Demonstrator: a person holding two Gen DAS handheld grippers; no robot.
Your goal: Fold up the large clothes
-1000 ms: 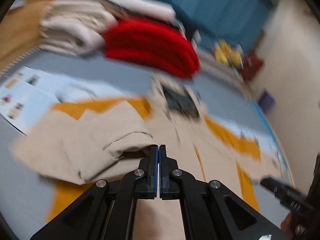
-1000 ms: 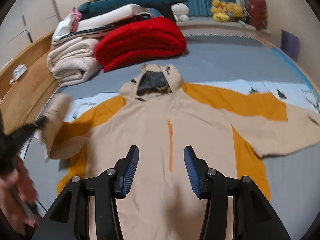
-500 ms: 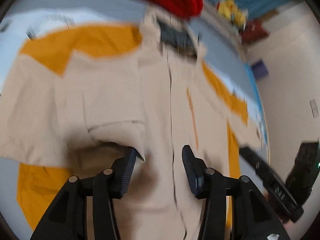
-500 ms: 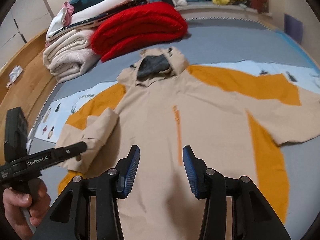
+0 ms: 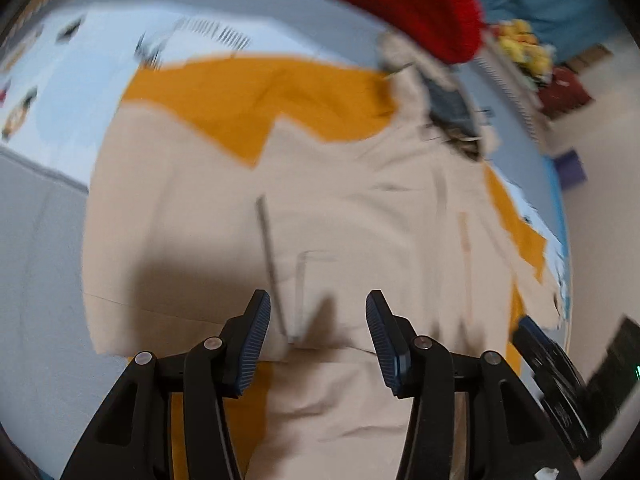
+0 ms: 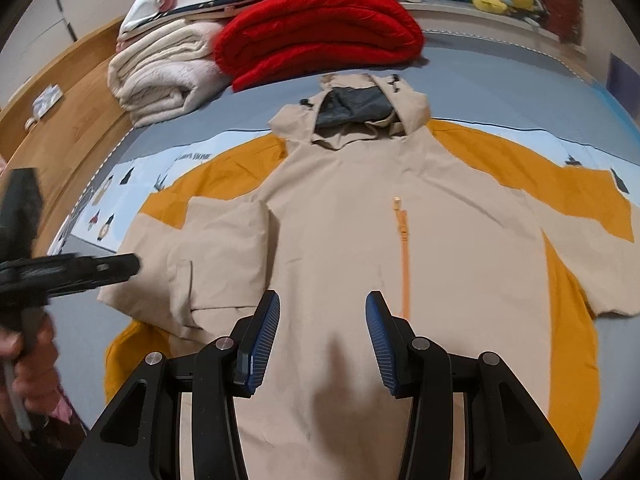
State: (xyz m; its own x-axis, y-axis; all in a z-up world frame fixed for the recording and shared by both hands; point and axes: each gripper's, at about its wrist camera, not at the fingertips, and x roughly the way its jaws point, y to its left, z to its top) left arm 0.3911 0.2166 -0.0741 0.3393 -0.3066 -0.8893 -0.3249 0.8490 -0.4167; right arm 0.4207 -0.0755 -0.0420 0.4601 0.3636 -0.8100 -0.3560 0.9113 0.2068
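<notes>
Two grippers, both spread and empty. Right gripper (image 6: 322, 338) over the chest of the beige-and-orange hooded jacket (image 6: 360, 240), spread flat on the bed; unfolded sleeve (image 6: 580, 216) runs rightward, nearest it. Left gripper (image 5: 318, 336) above folded-in sleeve (image 6: 208, 256).

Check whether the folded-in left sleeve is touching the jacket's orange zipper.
Apart. The right wrist view shows the folded sleeve ending well left of the orange zipper, with bare beige jacket front between them.
</notes>
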